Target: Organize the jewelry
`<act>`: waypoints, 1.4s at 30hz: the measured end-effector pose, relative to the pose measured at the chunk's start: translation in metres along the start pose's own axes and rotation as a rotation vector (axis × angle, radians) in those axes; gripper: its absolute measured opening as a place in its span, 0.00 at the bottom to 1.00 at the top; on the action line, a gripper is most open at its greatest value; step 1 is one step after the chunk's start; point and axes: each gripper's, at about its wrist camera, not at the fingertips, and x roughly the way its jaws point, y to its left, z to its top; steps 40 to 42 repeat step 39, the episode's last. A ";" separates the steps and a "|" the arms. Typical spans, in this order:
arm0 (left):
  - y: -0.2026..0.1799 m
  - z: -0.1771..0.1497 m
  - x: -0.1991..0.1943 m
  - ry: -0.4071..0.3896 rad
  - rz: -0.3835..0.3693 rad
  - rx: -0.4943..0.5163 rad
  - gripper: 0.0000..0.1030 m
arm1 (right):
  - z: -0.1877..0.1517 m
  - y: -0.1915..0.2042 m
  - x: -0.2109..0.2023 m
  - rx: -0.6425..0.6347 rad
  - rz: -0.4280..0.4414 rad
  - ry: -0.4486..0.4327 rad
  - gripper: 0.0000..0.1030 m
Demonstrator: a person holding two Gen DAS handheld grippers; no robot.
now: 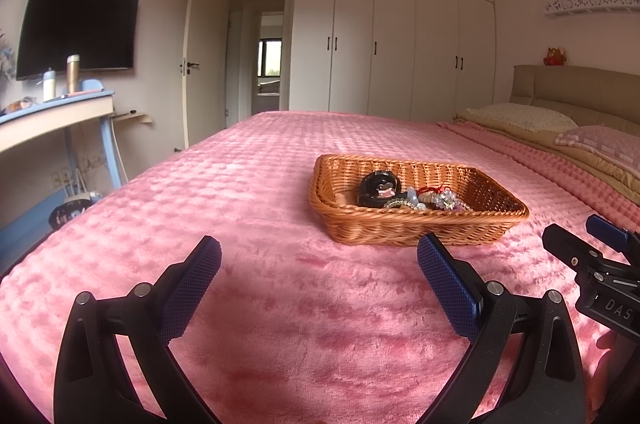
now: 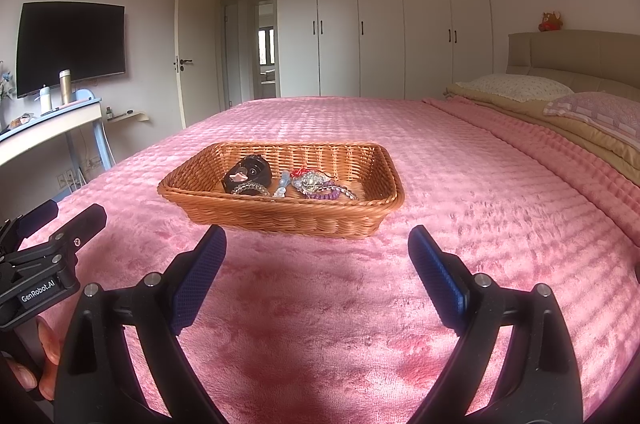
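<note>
Both tongs spread wide, nothing held. Left tongs (image 1: pixel 319 260) and right tongs (image 2: pixel 317 248) hover low over the fuzzy pink bedspread (image 2: pixel 460 208), side by side, at the near edge of the bed.

Jewelry sits in the shallow rectangular brown wicker basket (image 2: pixel 280 216), far of both tongs, well apart from the fingertips. From the right tongs the basket lies nearly dead ahead, slightly left; from the left tongs it lies ahead and off to the right (image 1: pixel 416 228). I'd judge the right tongs nearer and better lined up. Basket's long axis runs roughly left-right across the bed.

Contents cluster at the basket's near wall: a round black case with a pink patch (image 2: pixel 246 176) at the left, a clear beaded bracelet (image 2: pixel 250 189) just in front of it, a pale blue clip-like piece (image 2: pixel 282 182) in the middle, a crystal-and-red tangle (image 2: pixel 310 180) and a purple beaded bracelet (image 2: pixel 326 194) at the right.

Hard to tell: pieces overlap, so I can't say how many there are or which are linked. Near wall hides their lower edges. No separate tray or box for sorting is in view.
</note>
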 end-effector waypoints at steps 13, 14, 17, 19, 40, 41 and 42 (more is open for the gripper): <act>-0.001 0.001 0.000 0.001 0.000 0.000 0.93 | 0.001 0.000 0.000 0.000 0.000 0.000 0.86; -0.001 0.001 0.001 0.001 0.000 0.000 0.93 | 0.001 0.001 0.000 0.000 0.000 0.001 0.86; 0.000 0.000 0.000 0.001 0.000 -0.001 0.93 | 0.000 0.000 0.000 -0.001 -0.001 0.001 0.86; -0.001 0.000 0.000 0.001 0.000 0.000 0.93 | 0.001 0.000 0.001 -0.001 0.000 0.001 0.86; 0.001 0.003 -0.002 -0.011 0.000 -0.018 0.93 | 0.000 0.000 0.000 -0.002 -0.002 0.000 0.87; 0.001 0.003 -0.002 -0.011 0.000 -0.018 0.93 | 0.000 0.000 0.000 -0.002 -0.002 0.000 0.87; 0.001 0.003 -0.002 -0.011 0.000 -0.018 0.93 | 0.000 0.000 0.000 -0.002 -0.002 0.000 0.87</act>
